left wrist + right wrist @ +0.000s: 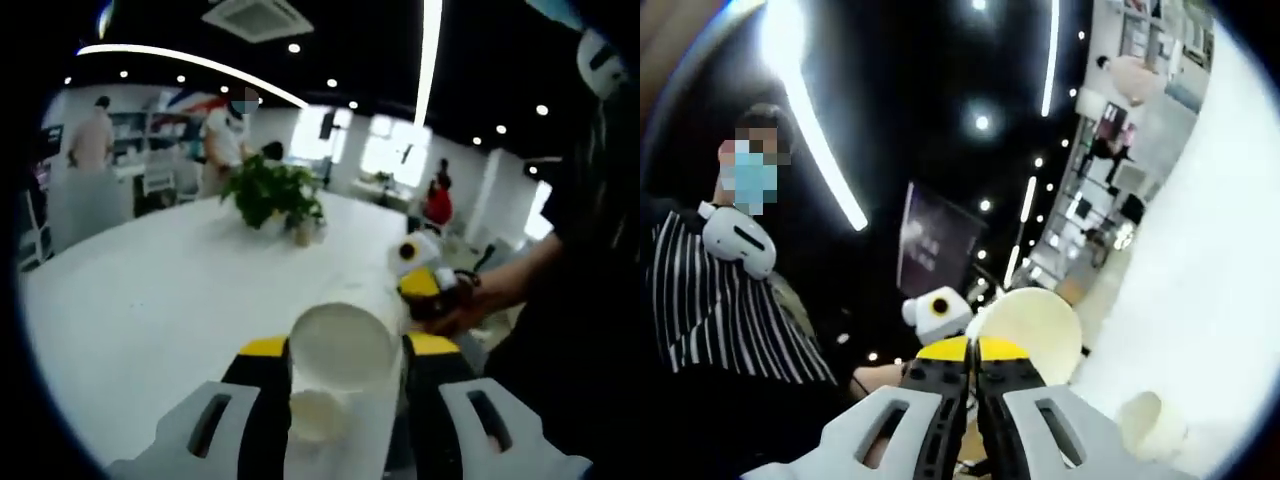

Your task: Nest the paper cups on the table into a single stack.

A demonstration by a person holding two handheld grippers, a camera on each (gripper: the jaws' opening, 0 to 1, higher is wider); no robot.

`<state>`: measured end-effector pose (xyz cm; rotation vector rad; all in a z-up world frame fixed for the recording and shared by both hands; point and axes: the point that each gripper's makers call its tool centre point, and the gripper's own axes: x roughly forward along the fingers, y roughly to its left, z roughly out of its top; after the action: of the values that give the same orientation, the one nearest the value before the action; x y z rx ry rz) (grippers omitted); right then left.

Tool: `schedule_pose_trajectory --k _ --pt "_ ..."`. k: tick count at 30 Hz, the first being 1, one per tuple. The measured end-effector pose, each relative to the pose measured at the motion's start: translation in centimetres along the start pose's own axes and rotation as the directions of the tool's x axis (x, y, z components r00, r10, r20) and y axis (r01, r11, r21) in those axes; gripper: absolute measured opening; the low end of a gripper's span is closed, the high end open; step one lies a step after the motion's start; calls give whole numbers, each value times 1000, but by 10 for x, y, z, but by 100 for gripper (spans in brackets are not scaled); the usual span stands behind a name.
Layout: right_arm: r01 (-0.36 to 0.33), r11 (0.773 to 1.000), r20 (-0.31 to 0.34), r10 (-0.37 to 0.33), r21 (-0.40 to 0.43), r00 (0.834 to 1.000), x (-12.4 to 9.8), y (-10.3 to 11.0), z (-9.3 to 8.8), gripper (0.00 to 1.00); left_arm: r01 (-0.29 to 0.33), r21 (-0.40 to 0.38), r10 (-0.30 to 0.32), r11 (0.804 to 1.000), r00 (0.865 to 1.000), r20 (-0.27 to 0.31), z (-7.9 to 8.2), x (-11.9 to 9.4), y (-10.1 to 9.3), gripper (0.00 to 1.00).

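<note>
left gripper (345,365): jaws apart around raised paper cup (342,345); touching or not, cannot tell
right gripper (973,362): jaws pressed together, nothing between
second cup (315,412): on table (150,300), at 6 o'clock under held cup
tip: centre held cup over second cup; lower straight, mouth level

Left gripper view: paper cup (342,345) between the left tongs (342,372), above the table (150,300); a second cup (316,415) lies on the table beneath. Potted plant (272,195) farther back on the table. Right tongs (428,285) to the right, off the table edge.
</note>
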<state>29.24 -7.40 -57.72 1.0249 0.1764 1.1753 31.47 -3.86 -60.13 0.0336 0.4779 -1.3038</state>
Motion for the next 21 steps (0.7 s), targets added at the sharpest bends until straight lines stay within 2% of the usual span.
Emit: schedule_pose_trajectory --k 6,9,14,17,21 --pt "43 999 -84 -44 -16 995 8 -4 -11 0 -30 -4 30 1000 999 11 -11 -1 4 48" --pt "74 991 -127 -88 -109 988 9 -10 -16 0 -60 22 60 998 998 4 -17 -1 8 51" --pt "92 991 -130 -104 -96 986 10 -14 -18 0 -69 22 69 997 998 7 -25 1 8 59" --pt "98 991 -134 -110 -94 985 9 -16 -18 0 -89 56 90 994 996 -21 -32 2 8 62" --pt "107 988 -150 -123 -112 981 8 -18 -18 0 -127 58 128 990 992 -10 -36 1 15 69"
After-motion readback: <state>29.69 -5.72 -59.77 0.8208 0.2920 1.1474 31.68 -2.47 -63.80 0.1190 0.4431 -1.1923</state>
